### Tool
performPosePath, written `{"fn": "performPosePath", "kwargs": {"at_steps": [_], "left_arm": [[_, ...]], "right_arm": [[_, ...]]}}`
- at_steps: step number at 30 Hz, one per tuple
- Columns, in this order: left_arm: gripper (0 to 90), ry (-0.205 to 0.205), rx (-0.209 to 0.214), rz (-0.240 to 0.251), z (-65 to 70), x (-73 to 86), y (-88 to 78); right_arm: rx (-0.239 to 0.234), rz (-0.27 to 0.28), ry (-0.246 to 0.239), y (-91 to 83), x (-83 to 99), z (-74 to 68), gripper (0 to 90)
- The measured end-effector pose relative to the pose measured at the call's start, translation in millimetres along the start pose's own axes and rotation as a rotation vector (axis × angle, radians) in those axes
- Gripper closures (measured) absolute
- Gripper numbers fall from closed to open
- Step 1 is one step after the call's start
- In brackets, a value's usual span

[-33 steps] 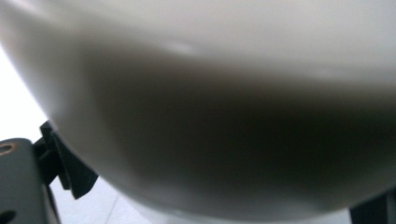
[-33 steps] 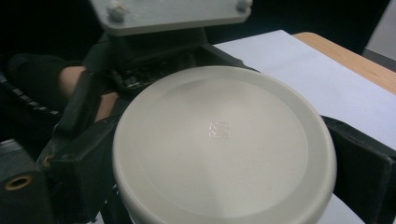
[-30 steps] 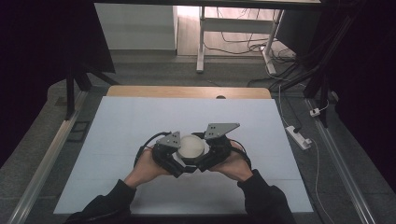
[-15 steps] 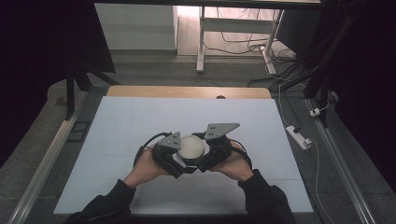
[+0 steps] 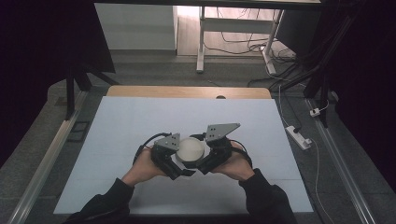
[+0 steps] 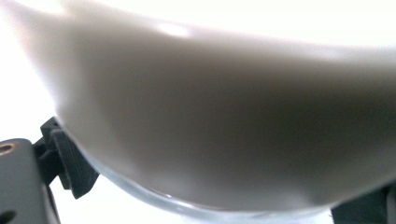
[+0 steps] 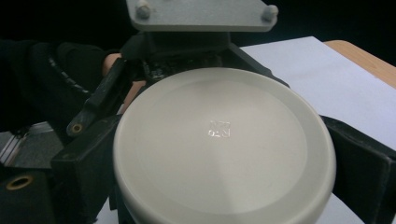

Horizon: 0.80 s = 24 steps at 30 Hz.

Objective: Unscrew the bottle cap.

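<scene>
Here both grippers pinch round white lid [image 5: 191, 148]: left gripper [image 5: 180, 161], right gripper [image 5: 205, 157], above white table [image 5: 121, 121].

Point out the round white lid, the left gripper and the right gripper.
white lid [image 7: 224, 144]: right gripper view, middle of its flat top.
left gripper [image 5: 183, 164]: high view, midway between its fingertips, at the lid's near-left edge.
right gripper [image 5: 200, 164]: high view, midway between its fingertips, at the lid's near-right edge.
</scene>
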<state>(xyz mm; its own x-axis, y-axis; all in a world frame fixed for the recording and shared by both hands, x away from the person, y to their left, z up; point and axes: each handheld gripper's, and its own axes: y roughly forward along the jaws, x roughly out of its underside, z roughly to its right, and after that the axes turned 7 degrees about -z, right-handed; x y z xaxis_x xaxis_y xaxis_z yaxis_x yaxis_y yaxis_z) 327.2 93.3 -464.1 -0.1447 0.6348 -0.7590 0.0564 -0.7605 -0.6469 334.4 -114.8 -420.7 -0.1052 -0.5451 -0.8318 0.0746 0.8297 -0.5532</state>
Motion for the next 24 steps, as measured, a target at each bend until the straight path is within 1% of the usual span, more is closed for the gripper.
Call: {"fn": "performPosePath", "kwargs": {"at_steps": [1, 2, 4, 10, 12, 14, 15, 16, 17, 18, 19, 20, 21, 22, 23, 24], "left_arm": [[7.4, 0.003, 0.009, 0.001, 0.0, 0.2, 0.1], [7.4, 0.008, 0.018, -0.001, -0.3, 0.3, 0.1], [7.5, 0.015, 0.033, -0.003, -0.5, 0.8, 0.3], [7.4, 0.033, 0.061, -0.010, -1.3, 2.2, 0.4], [7.5, 0.039, 0.064, -0.013, -1.3, 2.4, 0.5], [7.4, 0.039, 0.050, -0.012, -1.2, 2.6, 0.6], [7.4, 0.036, 0.043, -0.008, -1.1, 2.8, 0.5], [7.4, 0.028, 0.036, -0.004, -1.3, 2.8, 0.4], [7.4, 0.018, 0.021, 0.002, -1.3, 2.8, 0.1], [7.4, 0.009, 0.003, 0.004, -1.8, 2.6, -0.5], [7.4, -0.003, -0.014, 0.004, -2.3, 2.5, -0.8], [7.5, -0.020, -0.034, 0.008, -2.6, 2.5, -0.8], [7.4, -0.035, -0.053, 0.011, -3.1, 2.9, -1.0], [7.4, -0.049, -0.065, 0.016, -4.1, 3.3, -1.4], [7.5, -0.070, -0.080, 0.027, -4.3, 3.5, -1.2], [7.5, -0.084, -0.099, 0.028, -4.6, 3.4, -1.5]], "right_arm": [[-0.013, 0.000, -0.011, -0.2, 0.0, -0.5, 7.6], [-0.013, 0.000, -0.011, -0.2, 0.0, -0.5, 7.6], [-0.032, -0.002, -0.020, 0.0, 0.5, -0.7, 7.7], [-0.051, -0.005, -0.027, 0.9, 1.1, -1.3, 7.6], [-0.059, -0.008, -0.032, 1.4, 1.5, -1.4, 7.6], [-0.054, -0.009, -0.031, 1.6, 1.5, -1.5, 7.6], [-0.039, -0.012, -0.027, 2.0, 1.4, -1.6, 7.3], [-0.029, -0.004, -0.024, 2.3, 1.4, -1.5, 7.0], [-0.029, -0.004, -0.024, 2.3, 1.4, -1.5, 7.0], [0.005, 0.011, 0.011, 2.6, 0.8, -0.5, 2.7], [0.005, 0.011, 0.011, 2.6, 0.8, -0.5, 2.7], [0.027, 0.018, 0.024, 2.0, 0.2, -0.1, 1.1], [0.073, 0.032, 0.052, 0.4, -1.5, -0.3, 0.1], [0.073, 0.032, 0.052, 0.4, -1.5, -0.3, 0.1], [0.115, 0.031, 0.080, 0.5, -3.4, -1.5, 0.0], [0.141, 0.025, 0.087, 1.4, -4.1, -2.8, 0.0]]}}
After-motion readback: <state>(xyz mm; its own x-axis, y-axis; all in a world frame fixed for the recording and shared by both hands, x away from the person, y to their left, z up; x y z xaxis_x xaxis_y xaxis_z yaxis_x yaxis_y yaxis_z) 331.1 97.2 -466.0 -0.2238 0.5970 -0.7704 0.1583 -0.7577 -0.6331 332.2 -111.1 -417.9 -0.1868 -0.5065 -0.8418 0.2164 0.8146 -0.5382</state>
